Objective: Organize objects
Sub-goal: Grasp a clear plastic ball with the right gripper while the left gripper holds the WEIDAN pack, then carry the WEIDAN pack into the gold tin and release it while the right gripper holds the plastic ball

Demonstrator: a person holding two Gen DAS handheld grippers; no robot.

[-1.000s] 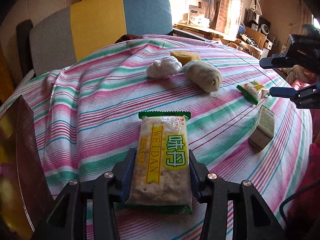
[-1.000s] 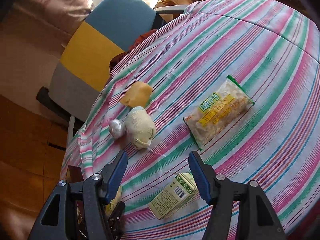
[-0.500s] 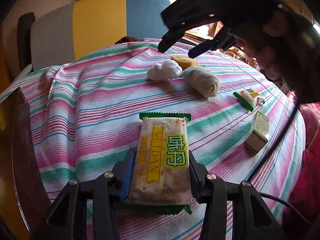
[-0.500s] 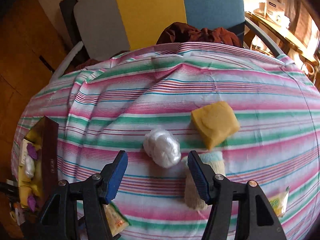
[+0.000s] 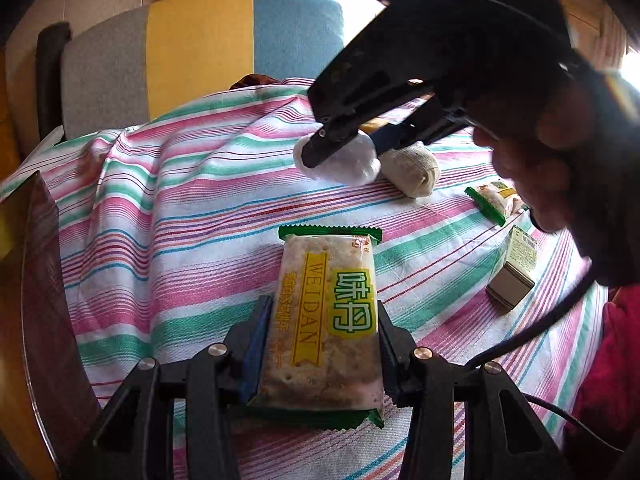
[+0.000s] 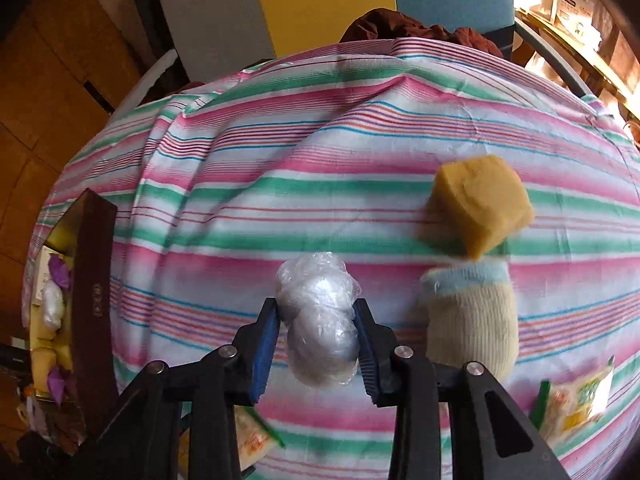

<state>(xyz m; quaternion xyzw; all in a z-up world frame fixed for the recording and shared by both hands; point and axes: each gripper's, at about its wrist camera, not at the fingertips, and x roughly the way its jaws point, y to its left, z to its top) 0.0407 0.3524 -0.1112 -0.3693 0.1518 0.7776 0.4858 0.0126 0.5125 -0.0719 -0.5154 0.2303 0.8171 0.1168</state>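
My left gripper (image 5: 320, 311) is shut on a Weidan cracker packet (image 5: 332, 264) and holds it just above the striped tablecloth (image 5: 192, 208). Across the table, my right gripper (image 6: 317, 312) points down at a clear plastic-wrapped ball (image 6: 316, 296). Its jaws are closing and both blue pads (image 6: 266, 340) press on the ball's sides. The left wrist view shows that gripper (image 5: 344, 152) with the ball (image 5: 356, 166) between its fingers, and a person's hand gripping its handle.
A cream sock (image 6: 472, 320) lies just right of the ball, with a yellow sponge (image 6: 480, 204) behind it. A small snack packet (image 5: 494, 198) and a little carton (image 5: 514, 268) lie to the right. A dark open box (image 6: 92, 300) stands at the left edge. A chair (image 5: 200, 52) stands behind the table.
My right gripper swept across the table, came down over the plastic-wrapped ball and closed its fingers onto it. The left gripper stayed put with the cracker packet.
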